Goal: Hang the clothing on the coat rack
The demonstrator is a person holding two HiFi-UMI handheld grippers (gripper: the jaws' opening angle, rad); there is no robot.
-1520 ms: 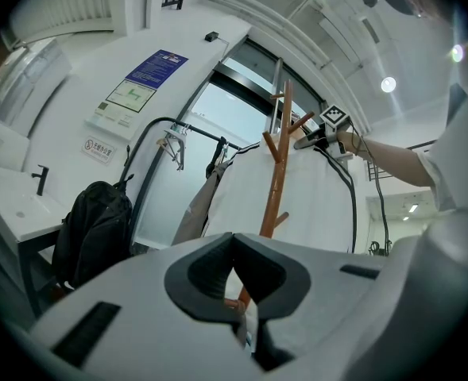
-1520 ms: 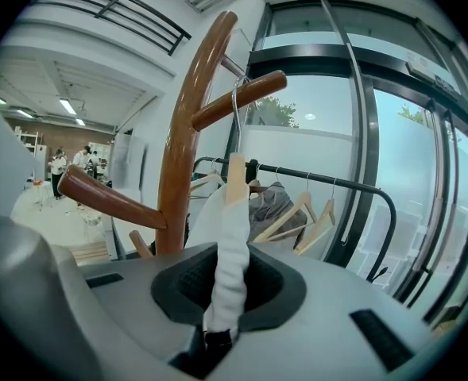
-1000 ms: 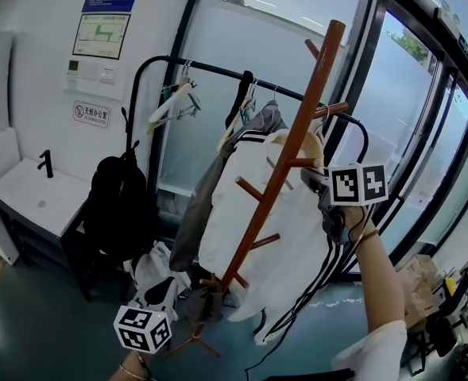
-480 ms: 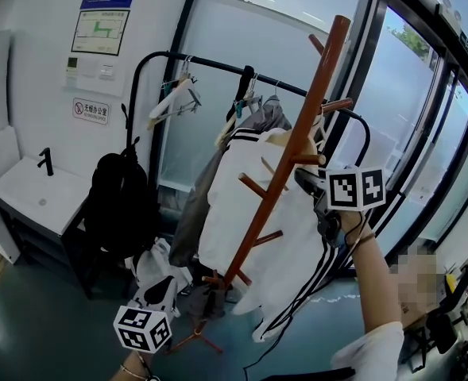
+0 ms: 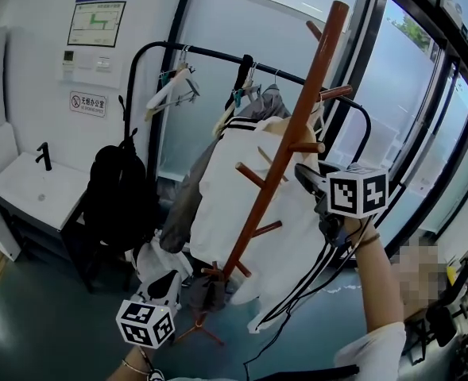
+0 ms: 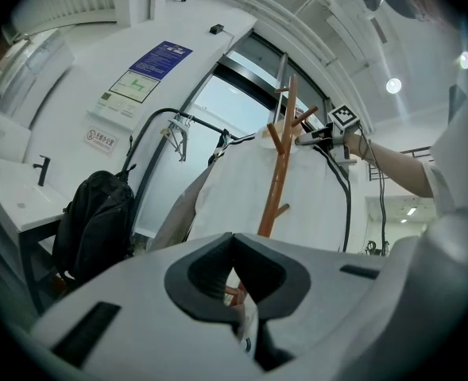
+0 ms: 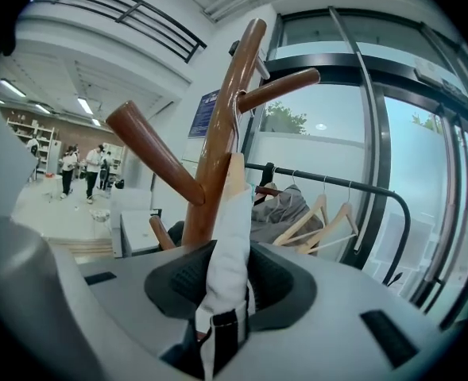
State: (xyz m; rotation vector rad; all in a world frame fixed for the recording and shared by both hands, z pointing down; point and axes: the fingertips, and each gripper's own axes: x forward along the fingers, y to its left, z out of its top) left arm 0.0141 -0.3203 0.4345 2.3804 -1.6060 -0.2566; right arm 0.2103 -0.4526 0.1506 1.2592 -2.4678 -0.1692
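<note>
White black-striped jacket [image 5: 218,213] hangs on the wooden coat rack [image 5: 300,94], a fold loose between the just-spreading fingers of the right gripper [image 7: 230,272]; near the rack's base, fingers of the left gripper [image 6: 234,240] are pressed together.

Both tools have the same build: light grey moulded shell, black pads set in a dark recess. See left tool [image 6: 234,246] and right tool [image 7: 235,252]. Each carries a white cube with black square markers: right cube [image 5: 357,190], left cube [image 5: 146,322]. Thin black cable [image 5: 257,348] runs off the right one. Operator wears a white short sleeve [image 5: 369,352] and a dark wrist strap [image 5: 366,240].
</note>
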